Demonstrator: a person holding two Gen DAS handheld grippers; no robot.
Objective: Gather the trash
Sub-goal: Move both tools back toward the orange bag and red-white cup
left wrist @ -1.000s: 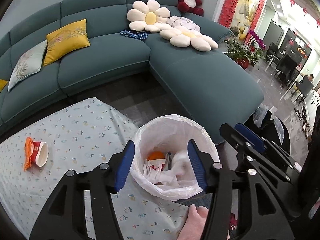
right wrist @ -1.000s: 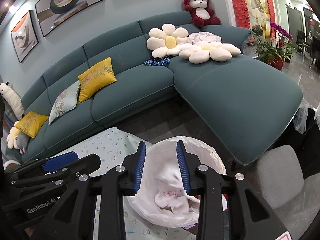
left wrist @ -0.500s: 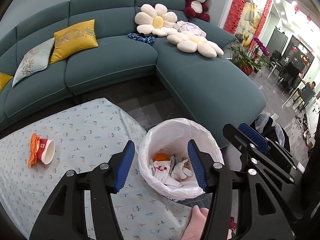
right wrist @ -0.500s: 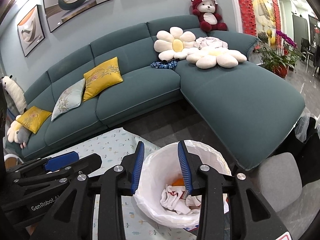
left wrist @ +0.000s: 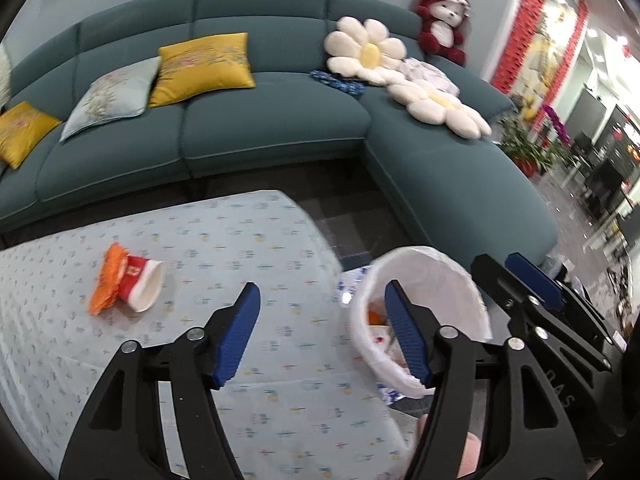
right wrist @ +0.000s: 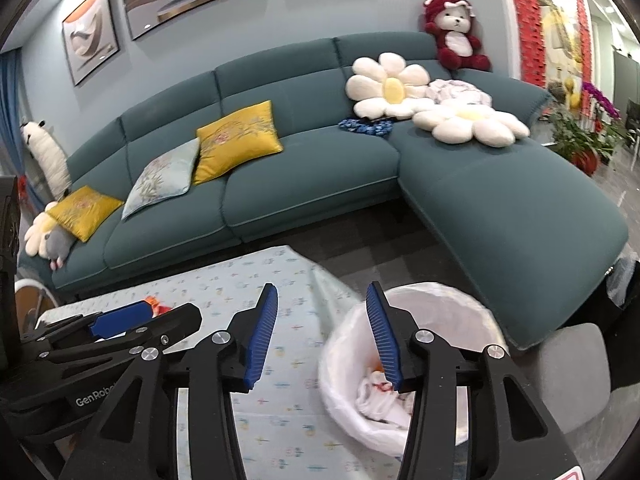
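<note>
Both my tongs wide, empty: left gripper [left wrist: 320, 300] over table edge, right gripper [right wrist: 322, 300] alongside. Bin [left wrist: 432, 264] beside table; contents blurred. Paper cup [left wrist: 138, 286] on tablecloth [left wrist: 240, 232], left.

Both tongs swung left off bin [left wrist: 420, 320], right tongs [right wrist: 322, 334] spread wider

A teal sofa [right wrist: 304, 184] fills the upper frame, carrying mustard-yellow cushions [right wrist: 236, 140] and white flower pillows with yellow centres [right wrist: 390, 90]. Lower left, a pale blue tablecloth [left wrist: 224, 240] with tiny floral print holds a red-and-white paper cup [left wrist: 140, 284] against orange scrap. A white bin liner [left wrist: 432, 276] sits lower right.
</note>
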